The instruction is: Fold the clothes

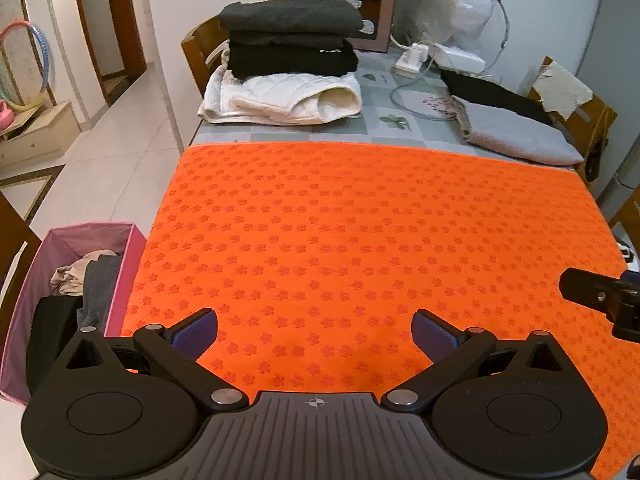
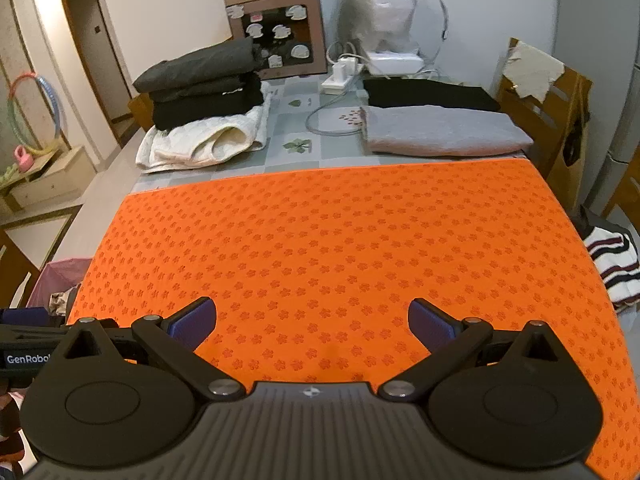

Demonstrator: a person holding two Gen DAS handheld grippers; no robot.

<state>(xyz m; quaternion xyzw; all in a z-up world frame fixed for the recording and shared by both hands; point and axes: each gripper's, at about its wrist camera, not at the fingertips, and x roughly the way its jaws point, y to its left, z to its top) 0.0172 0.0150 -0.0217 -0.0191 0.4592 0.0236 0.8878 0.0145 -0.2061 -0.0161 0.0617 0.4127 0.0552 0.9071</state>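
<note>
An orange patterned mat [image 1: 360, 232] [image 2: 328, 248] covers the near part of the table, with no garment on it. My left gripper [image 1: 315, 332] hovers open over the mat's near edge, nothing between its blue pads. My right gripper [image 2: 312, 322] is open in the same way, to the right of the left one. A stack of folded dark clothes [image 1: 290, 38] [image 2: 204, 80] rests on a white padded garment [image 1: 280, 98] [image 2: 200, 142] at the far left. A folded grey garment [image 1: 516, 132] [image 2: 440, 130] and a black one [image 2: 428, 94] lie at the far right.
A pink fabric bin [image 1: 68, 300] with loose clothes stands on the floor left of the table. A striped garment [image 2: 612, 264] lies off the table's right side. A brown box [image 2: 276, 24], a power strip [image 2: 340, 76] with cables and a wrapped bundle [image 2: 380, 20] sit at the back. Wooden chairs [image 2: 560, 120] flank the table.
</note>
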